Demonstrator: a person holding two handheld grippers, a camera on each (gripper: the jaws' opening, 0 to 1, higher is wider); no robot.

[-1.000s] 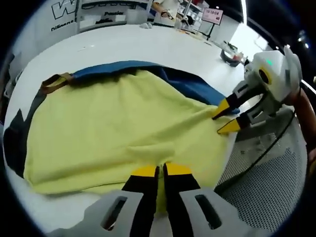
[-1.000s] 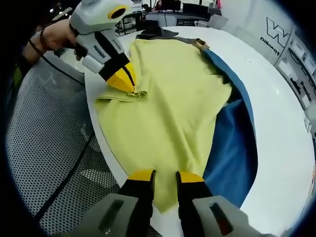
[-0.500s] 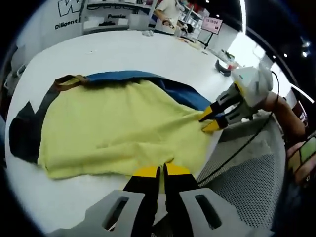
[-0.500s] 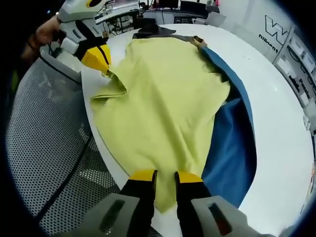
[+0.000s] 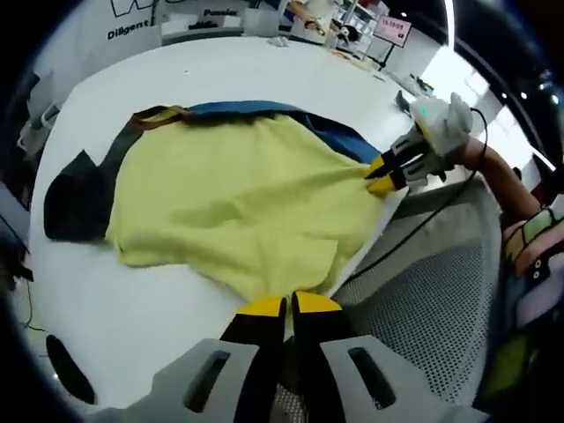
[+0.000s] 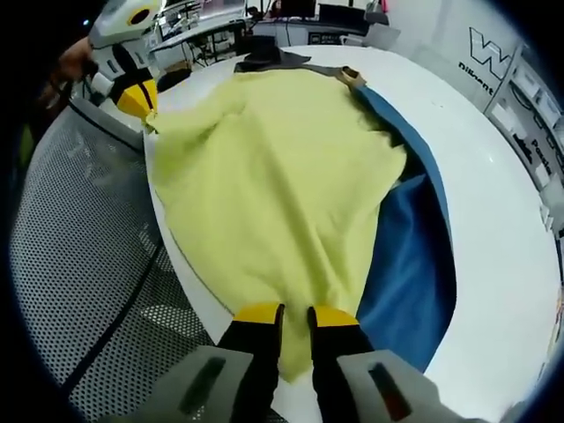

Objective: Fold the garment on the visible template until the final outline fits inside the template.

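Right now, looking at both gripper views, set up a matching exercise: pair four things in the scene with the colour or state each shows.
Things:
1. garment
2. template
3. left gripper
4. table

Descriptions:
A. white, bare surface
B. blue, lying under the cloth
C. yellow, spread out and held at two corners
D. jaws closed on a yellow hem at the table edge

Pairs: 1-C, 2-B, 3-D, 4-A

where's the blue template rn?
Blue template lies on the white table, under the yellow garment; in the right gripper view it shows along the garment's right edge, in the left gripper view past its far edge.
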